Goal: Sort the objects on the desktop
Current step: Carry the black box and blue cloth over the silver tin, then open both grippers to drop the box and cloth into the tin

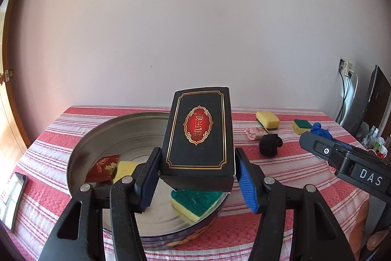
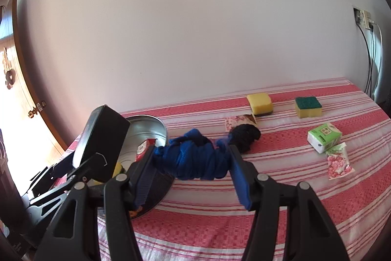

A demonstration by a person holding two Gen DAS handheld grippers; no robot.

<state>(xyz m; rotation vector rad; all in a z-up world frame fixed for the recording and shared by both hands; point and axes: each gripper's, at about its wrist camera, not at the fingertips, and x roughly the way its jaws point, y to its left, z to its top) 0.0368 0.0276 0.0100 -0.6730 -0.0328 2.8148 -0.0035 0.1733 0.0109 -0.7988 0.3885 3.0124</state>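
Note:
My left gripper [image 1: 195, 177] is shut on a black box [image 1: 199, 136] with gold trim and a red emblem, held tilted above the round metal tin [image 1: 97, 136]. Inside the tin lie a green-and-yellow sponge [image 1: 195, 202], a yellow sponge [image 1: 124, 169] and a red packet [image 1: 102, 168]. My right gripper [image 2: 190, 163] is shut on a bundle of blue cloth [image 2: 193, 155], lifted off the tablecloth just right of the tin [image 2: 149, 126]. In the left wrist view the right gripper's body [image 1: 347, 160] and the blue cloth [image 1: 320, 130] show at right.
On the red striped tablecloth [image 2: 268, 199] lie a black cloth ball [image 2: 245, 136], a yellow sponge [image 2: 259, 103], a green-topped sponge [image 2: 308, 106], a floral packet [image 2: 235, 122], a green tissue pack [image 2: 323, 137] and a pink snack bag [image 2: 338, 162]. A phone [image 1: 13, 199] lies at left.

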